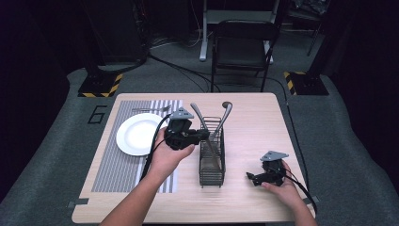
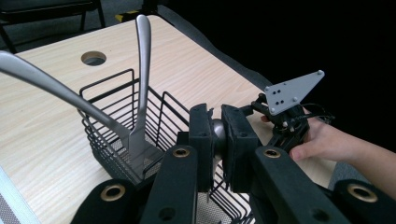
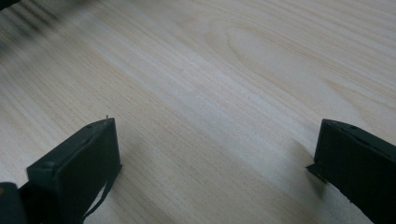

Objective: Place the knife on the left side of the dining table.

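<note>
The rounded metal end of a utensil handle [image 2: 217,133] sits pinched between the pads of your left gripper [image 2: 217,135], just above the near rim of the black wire caddy [image 1: 211,160] that stands mid-table. Your hold is at the very tip of the handle, so the smooth steel may well slip or swing out of the jaws if you lift fast or tilt the wrist. Two more pieces lean in the same caddy, a long handle [image 2: 56,88] slanting toward the left of the left gripper view and an upright one [image 2: 143,70] beside it; dragging yours out sideways could snag them or tip the light basket. To the left of the caddy, a white plate [image 1: 136,134] waits on the striped placemat [image 1: 113,165], a fork [image 1: 150,109] lying beyond it. Your right gripper [image 1: 256,178] rests low on the wooden table [image 3: 210,70] near its right edge, well apart from the caddy, jaws spread wide and holding nothing.
</note>
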`<action>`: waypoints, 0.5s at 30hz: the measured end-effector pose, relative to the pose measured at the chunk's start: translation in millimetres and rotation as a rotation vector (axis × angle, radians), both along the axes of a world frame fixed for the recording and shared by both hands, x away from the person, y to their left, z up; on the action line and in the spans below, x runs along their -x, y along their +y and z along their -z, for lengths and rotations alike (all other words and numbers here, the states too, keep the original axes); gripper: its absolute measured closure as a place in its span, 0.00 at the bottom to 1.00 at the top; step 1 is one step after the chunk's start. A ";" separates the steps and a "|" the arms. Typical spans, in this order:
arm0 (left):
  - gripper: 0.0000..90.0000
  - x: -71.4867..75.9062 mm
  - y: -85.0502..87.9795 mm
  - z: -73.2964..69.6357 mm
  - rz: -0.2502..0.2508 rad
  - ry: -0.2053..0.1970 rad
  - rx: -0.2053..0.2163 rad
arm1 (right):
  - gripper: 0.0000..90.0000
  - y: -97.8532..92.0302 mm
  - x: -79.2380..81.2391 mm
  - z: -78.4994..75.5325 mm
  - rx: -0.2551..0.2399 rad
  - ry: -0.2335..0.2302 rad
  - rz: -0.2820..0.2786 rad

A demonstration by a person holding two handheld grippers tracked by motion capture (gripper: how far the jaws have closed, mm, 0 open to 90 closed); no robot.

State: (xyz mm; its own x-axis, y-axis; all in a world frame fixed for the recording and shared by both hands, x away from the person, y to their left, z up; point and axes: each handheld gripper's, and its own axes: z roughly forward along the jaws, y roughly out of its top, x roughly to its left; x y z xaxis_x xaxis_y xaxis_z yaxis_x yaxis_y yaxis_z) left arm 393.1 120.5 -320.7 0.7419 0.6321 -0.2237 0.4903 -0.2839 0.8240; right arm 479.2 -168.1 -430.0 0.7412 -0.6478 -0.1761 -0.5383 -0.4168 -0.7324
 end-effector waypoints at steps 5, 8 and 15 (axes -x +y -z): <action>0.93 2.1 -1.4 -6.0 -0.003 -0.015 -0.022 | 0.00 0.0 0.0 0.0 0.000 0.000 -0.001; 0.93 5.3 -1.0 -9.3 -0.012 -0.026 -0.025 | 0.00 0.0 0.0 0.0 0.000 0.000 0.000; 0.93 13.0 3.1 -21.0 -0.017 -0.049 -0.009 | 0.00 0.1 0.0 0.1 0.002 0.000 -0.001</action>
